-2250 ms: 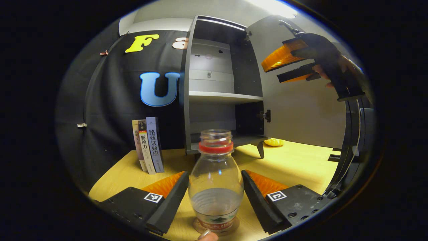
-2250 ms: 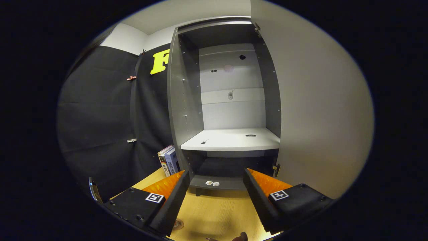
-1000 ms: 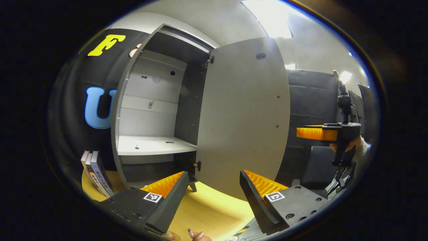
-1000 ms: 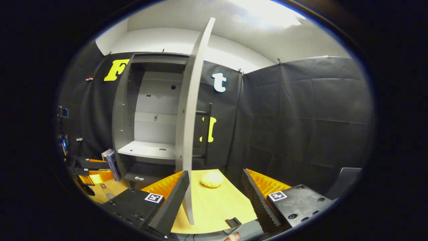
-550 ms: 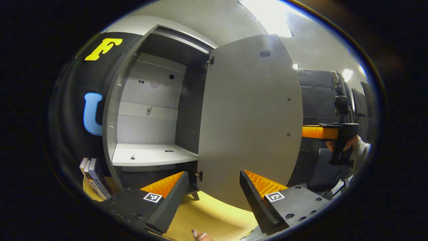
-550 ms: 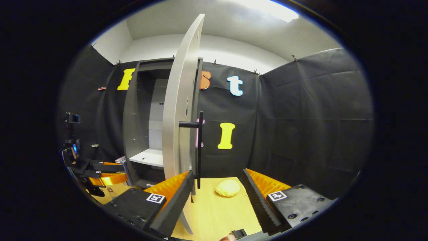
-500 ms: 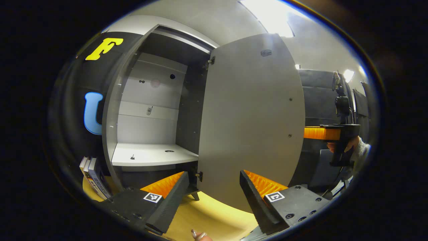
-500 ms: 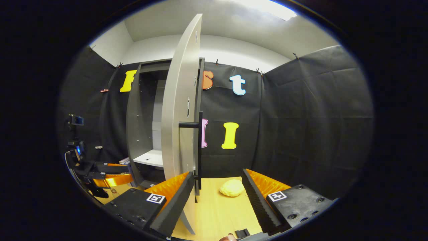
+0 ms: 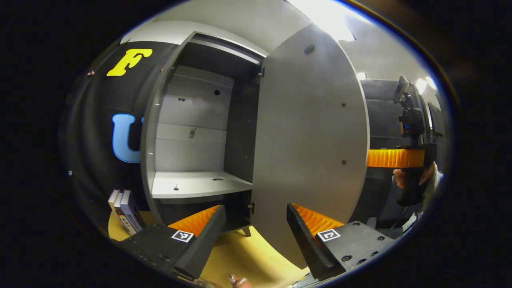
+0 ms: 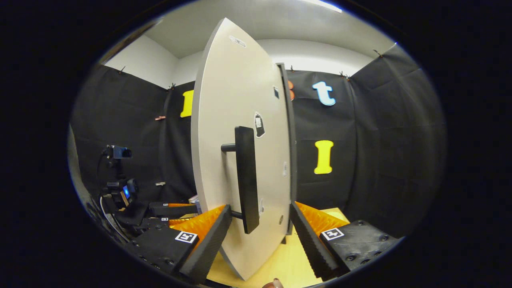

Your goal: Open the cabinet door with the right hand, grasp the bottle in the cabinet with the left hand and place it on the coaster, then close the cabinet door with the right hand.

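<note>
The grey cabinet [image 9: 192, 120] stands with its door [image 9: 308, 152] partly swung in; the left gripper view faces the door's inner side. My left gripper [image 9: 255, 208] is open and holds nothing, low in front of the cabinet's bottom edge. In the right gripper view I face the door's outer side [image 10: 224, 120] and its black bar handle [image 10: 246, 178]. My right gripper [image 10: 261, 207] is open, with the handle's lower end and the door's edge between its fingers, nearer the left one. The right gripper [image 9: 394, 158] also shows past the door's edge, held by a hand.
A white shelf [image 9: 196, 186] splits the cabinet. Books [image 9: 124, 210] lean at its left on the yellow table [image 9: 240, 256]. A camera on a stand [image 10: 118, 154] is at the booth's left side. The left gripper [image 10: 176, 208] shows low beside the door.
The left gripper let go of the bottle on the coaster and rose away. The right gripper went round to the door's outer side, and the door has swung partway toward shut.
</note>
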`<state>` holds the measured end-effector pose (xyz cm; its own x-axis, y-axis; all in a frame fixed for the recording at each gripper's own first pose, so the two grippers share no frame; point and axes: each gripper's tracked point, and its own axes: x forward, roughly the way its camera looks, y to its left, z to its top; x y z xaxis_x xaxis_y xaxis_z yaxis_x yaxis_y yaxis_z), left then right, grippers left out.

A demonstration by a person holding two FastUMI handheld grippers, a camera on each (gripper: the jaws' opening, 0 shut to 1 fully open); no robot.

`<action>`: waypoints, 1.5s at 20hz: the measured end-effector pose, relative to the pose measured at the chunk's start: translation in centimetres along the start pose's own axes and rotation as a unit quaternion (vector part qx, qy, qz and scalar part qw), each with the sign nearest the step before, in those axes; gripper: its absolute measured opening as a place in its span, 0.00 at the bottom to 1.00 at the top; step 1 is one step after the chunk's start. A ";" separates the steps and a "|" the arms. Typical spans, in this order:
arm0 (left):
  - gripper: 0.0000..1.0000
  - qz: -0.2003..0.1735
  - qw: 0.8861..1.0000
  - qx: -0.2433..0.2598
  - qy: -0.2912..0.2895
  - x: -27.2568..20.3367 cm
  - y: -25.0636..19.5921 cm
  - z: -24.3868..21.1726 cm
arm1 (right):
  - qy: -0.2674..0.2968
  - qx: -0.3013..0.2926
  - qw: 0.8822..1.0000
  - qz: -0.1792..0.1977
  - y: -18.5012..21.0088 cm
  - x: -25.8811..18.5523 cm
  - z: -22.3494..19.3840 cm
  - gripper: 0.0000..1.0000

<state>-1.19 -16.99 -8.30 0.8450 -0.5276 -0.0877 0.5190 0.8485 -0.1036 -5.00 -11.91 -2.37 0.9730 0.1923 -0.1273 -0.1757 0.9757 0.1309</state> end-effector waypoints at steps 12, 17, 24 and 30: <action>0.96 0.146 0.989 -0.006 -0.010 -6.2 7.9 2.2 | -0.013 -0.005 0.996 0.091 5.6 6.9 -1.3 0.98; 0.96 0.167 0.986 -0.011 -0.014 -5.1 7.5 2.7 | -0.044 -0.034 0.998 0.042 4.1 8.5 -2.0 0.98; 0.96 0.185 0.981 -0.020 -0.046 -3.1 6.8 5.3 | -0.072 -0.033 0.997 0.012 3.2 9.0 -1.7 0.98; 0.96 0.211 0.976 -0.003 -0.053 -2.4 7.6 7.2 | -0.080 -0.037 0.996 0.000 2.0 9.3 -0.4 0.98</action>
<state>1.67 -8.97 -1.71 0.9920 -0.1242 -0.0208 0.1220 0.9888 -0.0862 3.66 -8.08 -3.72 0.9834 0.1787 0.0316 -0.1803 0.9819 0.0580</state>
